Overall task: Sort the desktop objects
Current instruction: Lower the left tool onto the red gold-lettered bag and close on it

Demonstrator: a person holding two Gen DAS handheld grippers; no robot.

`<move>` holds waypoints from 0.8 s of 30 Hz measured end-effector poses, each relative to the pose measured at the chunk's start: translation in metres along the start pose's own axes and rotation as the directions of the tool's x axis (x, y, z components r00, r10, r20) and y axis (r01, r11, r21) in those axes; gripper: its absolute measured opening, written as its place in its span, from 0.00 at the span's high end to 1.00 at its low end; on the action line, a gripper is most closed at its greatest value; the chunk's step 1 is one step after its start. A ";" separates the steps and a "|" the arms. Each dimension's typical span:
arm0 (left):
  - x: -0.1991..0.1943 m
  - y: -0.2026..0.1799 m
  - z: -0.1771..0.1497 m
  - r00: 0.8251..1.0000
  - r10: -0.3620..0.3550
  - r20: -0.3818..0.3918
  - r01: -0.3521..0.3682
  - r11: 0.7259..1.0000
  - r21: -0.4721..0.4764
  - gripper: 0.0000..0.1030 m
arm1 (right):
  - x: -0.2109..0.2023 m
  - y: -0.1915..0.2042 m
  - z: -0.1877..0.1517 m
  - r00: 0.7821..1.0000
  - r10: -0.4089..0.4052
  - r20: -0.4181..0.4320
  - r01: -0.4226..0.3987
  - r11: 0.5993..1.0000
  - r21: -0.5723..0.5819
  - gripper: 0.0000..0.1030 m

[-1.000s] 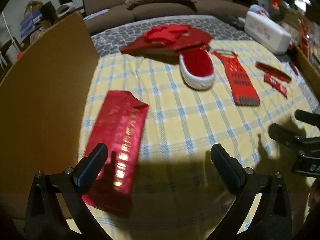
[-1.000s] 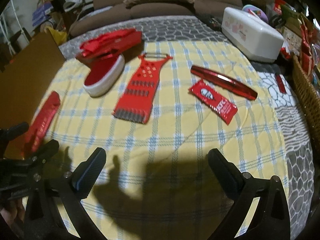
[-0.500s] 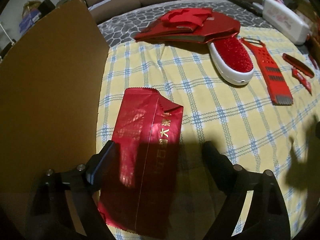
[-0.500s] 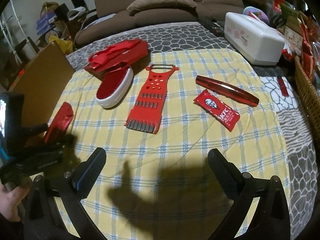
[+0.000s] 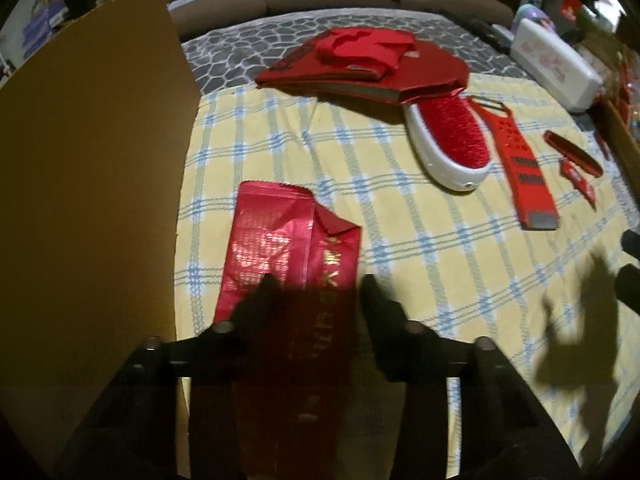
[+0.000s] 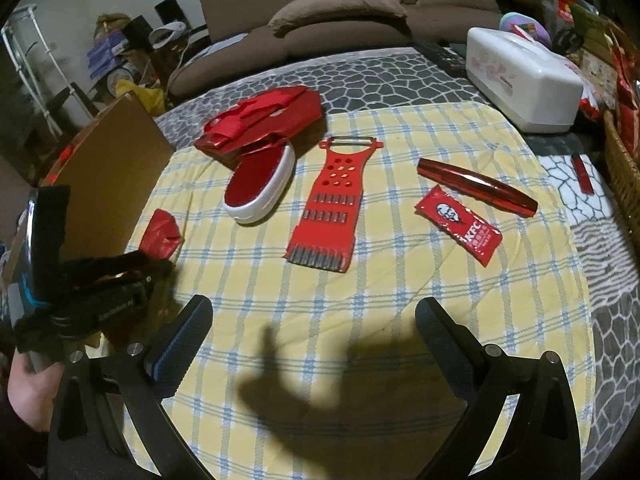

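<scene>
My left gripper (image 5: 316, 296) is shut on a long red foil packet (image 5: 288, 248) that lies on the yellow checked cloth (image 5: 400, 240) beside a brown cardboard box (image 5: 88, 184). The packet's far end shows in the right wrist view (image 6: 160, 234), with the left gripper (image 6: 132, 268) on it. My right gripper (image 6: 312, 320) is open and empty above the cloth's front part. On the cloth lie a red-and-white brush (image 6: 260, 184), a red grater (image 6: 332, 200), a KFC sachet (image 6: 460, 224) and a red tube (image 6: 476, 186).
A folded red gift bag (image 6: 260, 124) lies at the cloth's far edge. A white tissue box (image 6: 524, 76) stands at the back right, a wicker basket (image 6: 624, 184) at the right edge. A brown sofa (image 6: 340, 20) is behind.
My left gripper has moved forward over the red packet and closed its fingers on it. My right gripper has stayed open and drawn back a little.
</scene>
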State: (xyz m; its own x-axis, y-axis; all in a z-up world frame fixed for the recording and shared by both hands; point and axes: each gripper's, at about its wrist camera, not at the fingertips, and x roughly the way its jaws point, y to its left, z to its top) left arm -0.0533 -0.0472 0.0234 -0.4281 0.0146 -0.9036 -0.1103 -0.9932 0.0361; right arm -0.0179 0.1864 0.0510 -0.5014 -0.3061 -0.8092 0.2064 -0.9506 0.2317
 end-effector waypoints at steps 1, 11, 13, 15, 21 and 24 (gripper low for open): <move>-0.002 -0.003 0.000 1.000 -0.009 0.003 0.009 1.000 0.008 0.81 | 0.000 0.001 0.000 1.000 0.002 0.000 -0.002 1.000 -0.002 0.01; -0.009 -0.032 -0.009 0.999 -0.032 0.011 0.032 0.998 0.053 0.92 | 0.000 0.002 0.000 0.999 0.036 -0.006 -0.036 0.999 0.009 0.02; -0.013 -0.031 -0.008 1.000 0.008 0.027 -0.010 0.997 0.070 0.86 | 0.001 0.000 0.000 0.999 0.043 -0.009 -0.043 0.999 0.016 0.04; -0.016 -0.028 -0.005 0.997 0.059 0.041 -0.062 0.995 0.078 0.59 | 0.001 0.001 0.000 0.999 0.042 -0.009 -0.042 0.999 0.016 0.04; -0.007 -0.018 0.003 0.996 0.094 -0.010 -0.092 0.991 0.099 0.18 | 0.000 0.001 -0.001 0.999 0.053 -0.005 -0.053 0.998 0.017 0.04; 0.005 -0.011 0.001 0.995 0.073 -0.062 -0.067 0.994 0.091 0.18 | 0.000 0.003 -0.001 0.998 0.056 -0.006 -0.056 0.998 0.017 0.04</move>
State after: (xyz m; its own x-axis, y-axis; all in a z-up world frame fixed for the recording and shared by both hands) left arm -0.0552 -0.0361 0.0190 -0.3785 -0.0651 -0.9233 -0.1621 -0.9774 0.1353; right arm -0.0160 0.1837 0.0513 -0.4840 -0.3587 -0.7982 0.2203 -0.9327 0.2855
